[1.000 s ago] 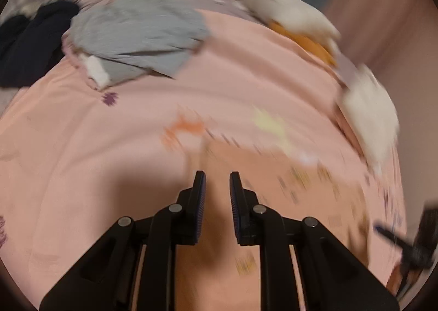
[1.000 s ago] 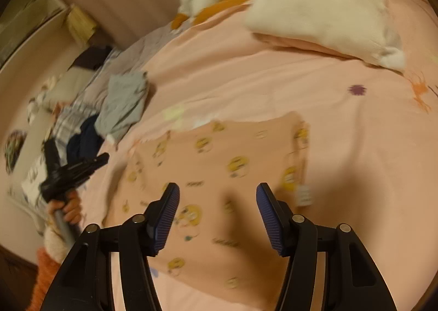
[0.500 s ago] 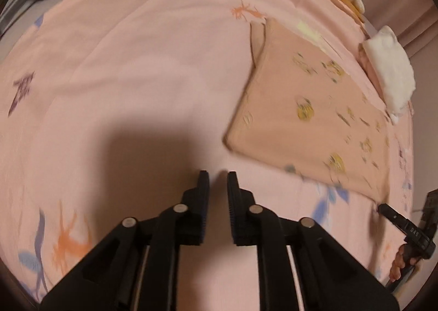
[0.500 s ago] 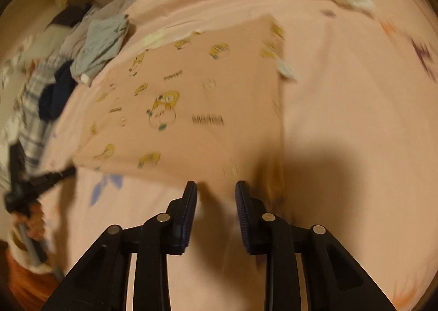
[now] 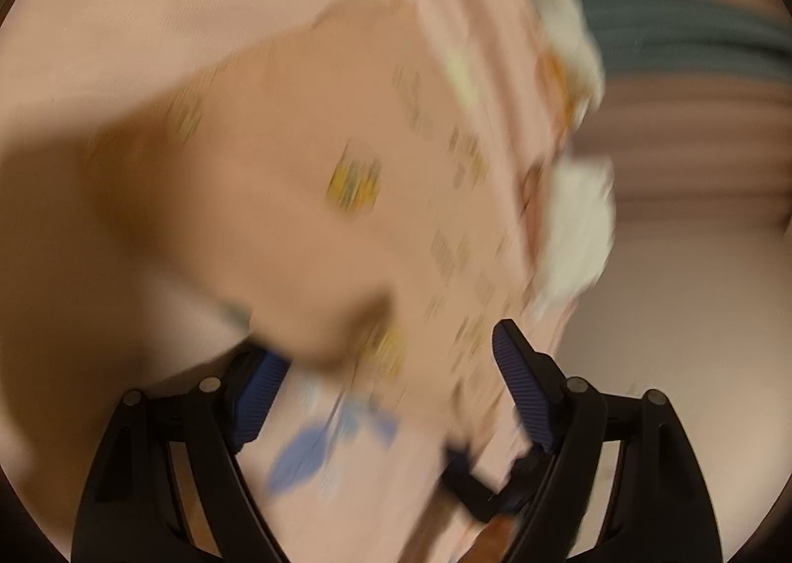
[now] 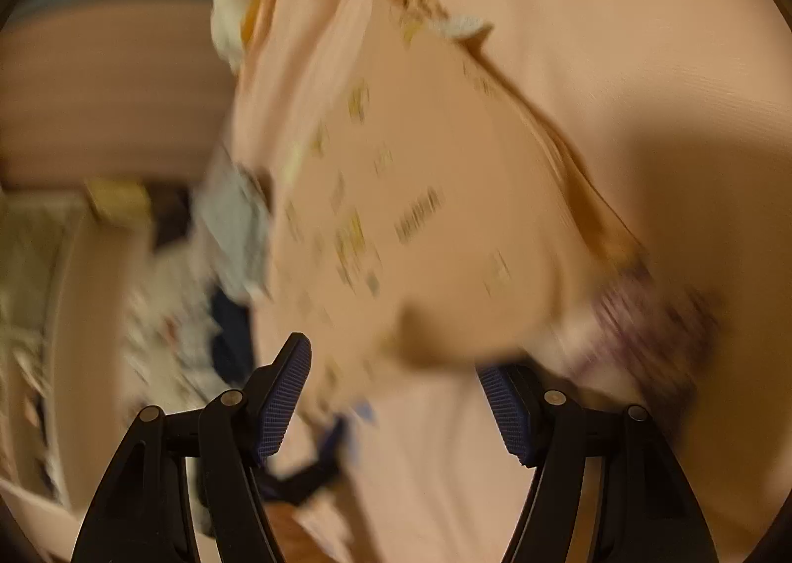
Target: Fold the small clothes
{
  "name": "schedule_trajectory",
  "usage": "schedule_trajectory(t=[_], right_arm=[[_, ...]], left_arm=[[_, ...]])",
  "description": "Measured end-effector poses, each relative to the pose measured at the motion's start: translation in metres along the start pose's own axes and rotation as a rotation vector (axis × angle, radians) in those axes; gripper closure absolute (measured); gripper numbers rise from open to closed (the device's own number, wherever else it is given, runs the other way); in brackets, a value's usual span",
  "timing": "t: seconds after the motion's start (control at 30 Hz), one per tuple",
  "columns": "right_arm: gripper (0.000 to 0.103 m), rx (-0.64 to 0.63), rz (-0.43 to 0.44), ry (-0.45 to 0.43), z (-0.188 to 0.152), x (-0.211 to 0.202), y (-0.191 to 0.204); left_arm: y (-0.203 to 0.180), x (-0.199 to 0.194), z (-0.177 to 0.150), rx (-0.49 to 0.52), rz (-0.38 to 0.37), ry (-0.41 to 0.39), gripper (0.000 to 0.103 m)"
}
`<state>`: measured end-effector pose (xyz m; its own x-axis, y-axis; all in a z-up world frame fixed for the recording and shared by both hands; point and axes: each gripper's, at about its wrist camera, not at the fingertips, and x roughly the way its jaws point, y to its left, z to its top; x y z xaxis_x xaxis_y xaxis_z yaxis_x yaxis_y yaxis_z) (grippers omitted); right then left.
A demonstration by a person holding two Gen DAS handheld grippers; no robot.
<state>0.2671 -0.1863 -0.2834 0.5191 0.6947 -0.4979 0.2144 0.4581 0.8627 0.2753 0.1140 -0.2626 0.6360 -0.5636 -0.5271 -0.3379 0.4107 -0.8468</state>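
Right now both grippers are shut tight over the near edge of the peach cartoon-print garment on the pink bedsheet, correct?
Not quite. Both grippers' jaws are spread wide open, not shut. The left wrist view shows the left gripper with its jaws apart at the near edge of the peach cartoon-print garment on the pink bedsheet; the right wrist view shows the same for the right gripper.

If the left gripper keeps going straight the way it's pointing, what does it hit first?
Most likely the near edge of the peach printed garment, which lies just ahead of the open left gripper. The frame is blurred, so depth is uncertain.
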Motion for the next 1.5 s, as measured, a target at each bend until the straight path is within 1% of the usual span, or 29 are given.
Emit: schedule_trajectory(t=[0.03, 0.13, 0.17, 0.23, 0.27, 0.3, 0.33, 0.37, 0.4, 0.43, 0.47, 0.57, 0.63, 0.67, 0.7, 0.8, 0.9, 0.97, 1.07, 1.13, 1.17, 1.2, 1.23, 1.27, 1.3, 1.33, 1.4, 1.43, 1.5], right_arm=[[0.034, 0.017, 0.018, -0.015, 0.003, 0.001, -0.001], [0.034, 0.040, 0.057, -0.052, 0.016, 0.013, 0.001], [0.034, 0.039, 0.061, -0.062, 0.020, 0.018, 0.003], [0.034, 0.007, 0.047, -0.078, 0.025, 0.024, 0.011], [0.034, -0.010, 0.038, -0.090, 0.027, 0.027, 0.015], [0.035, -0.026, 0.025, -0.103, 0.029, 0.032, 0.019], [0.036, -0.041, 0.011, -0.115, 0.029, 0.028, 0.020], [0.045, -0.060, -0.006, -0.127, 0.029, 0.031, 0.023], [0.067, -0.083, -0.030, -0.138, 0.029, 0.029, 0.024], [0.082, -0.114, -0.078, -0.148, 0.031, 0.031, 0.025], [0.093, -0.143, -0.137, -0.142, 0.034, 0.036, 0.022], [0.094, -0.156, -0.075, -0.135, 0.036, 0.027, 0.012], [0.094, -0.123, -0.027, -0.106, 0.034, 0.018, 0.008], [0.094, -0.121, 0.008, -0.093, 0.033, 0.012, 0.008], [0.094, -0.136, 0.021, -0.090, 0.029, 0.003, 0.009], [0.095, -0.190, -0.009, -0.095, 0.012, -0.021, 0.014], [0.095, -0.230, -0.004, -0.105, -0.008, -0.045, 0.015], [0.095, -0.216, -0.019, -0.090, -0.017, -0.054, 0.011], [0.095, -0.257, -0.046, -0.095, -0.036, -0.075, 0.005], [0.095, -0.284, -0.088, -0.109, -0.046, -0.084, 0.002], [0.095, -0.286, -0.132, -0.118, -0.050, -0.086, -0.001], [0.095, -0.282, -0.175, -0.127, -0.054, -0.087, -0.004], [0.095, -0.278, -0.247, -0.140, -0.058, -0.087, -0.009], [0.095, -0.283, -0.295, -0.141, -0.062, -0.086, -0.012], [0.095, -0.290, -0.314, -0.144, -0.064, -0.086, -0.014], [0.095, -0.298, -0.304, -0.155, -0.068, -0.088, -0.017], [0.095, -0.307, -0.301, -0.173, -0.071, -0.094, -0.021], [0.095, -0.306, -0.318, -0.185, -0.072, -0.098, -0.023], [0.099, -0.308, -0.334, -0.203, -0.072, -0.102, -0.026]], left_arm=[[0.000, 0.004, 0.005, -0.025, -0.011, -0.027, 0.021], [-0.003, 0.012, 0.017, -0.067, -0.046, -0.059, 0.018], [-0.006, 0.016, 0.020, -0.064, -0.040, -0.066, 0.018], [-0.015, 0.025, 0.026, -0.036, 0.009, -0.076, 0.021], [-0.017, 0.027, 0.028, -0.017, 0.029, -0.082, 0.027], [-0.022, 0.031, 0.031, 0.006, 0.066, -0.097, 0.047], [-0.023, 0.036, 0.034, 0.021, 0.111, -0.111, 0.059], [-0.018, 0.036, 0.037, 0.034, 0.159, -0.122, 0.082], [-0.015, 0.039, 0.038, 0.049, 0.188, -0.133, 0.085], [-0.006, 0.035, 0.036, 0.052, 0.176, -0.138, 0.086], [-0.005, 0.031, 0.034, 0.062, 0.175, -0.145, 0.088], [-0.015, 0.018, 0.022, 0.142, 0.243, -0.167, 0.092], [-0.022, 0.006, 0.012, 0.191, 0.273, -0.187, 0.095], [-0.025, -0.001, 0.008, 0.219, 0.273, -0.195, 0.095], [-0.028, -0.009, 0.003, 0.239, 0.256, -0.195, 0.095], [-0.025, -0.029, -0.018, 0.252, 0.211, -0.161, 0.095], [-0.019, -0.042, -0.043, 0.261, 0.201, -0.136, 0.095], [-0.017, -0.053, -0.064, 0.309, 0.205, -0.123, 0.095], [-0.003, -0.067, -0.094, 0.302, 0.173, -0.098, 0.095], [0.006, -0.069, -0.104, 0.303, 0.173, -0.103, 0.094], [0.012, -0.070, -0.109, 0.303, 0.186, -0.125, 0.094], [0.015, -0.069, -0.112, 0.309, 0.201, -0.135, 0.094], [0.021, -0.067, -0.116, 0.314, 0.227, -0.132, 0.094], [0.027, -0.066, -0.117, 0.311, 0.242, -0.122, 0.094], [0.034, -0.068, -0.118, 0.305, 0.234, -0.120, 0.094], [0.037, -0.072, -0.119, 0.307, 0.226, -0.130, 0.094], [0.042, -0.083, -0.117, 0.306, 0.268, -0.160, 0.095], [0.046, -0.089, -0.116, 0.298, 0.284, -0.179, 0.095], [0.054, -0.099, -0.113, 0.275, 0.296, -0.204, 0.095]])
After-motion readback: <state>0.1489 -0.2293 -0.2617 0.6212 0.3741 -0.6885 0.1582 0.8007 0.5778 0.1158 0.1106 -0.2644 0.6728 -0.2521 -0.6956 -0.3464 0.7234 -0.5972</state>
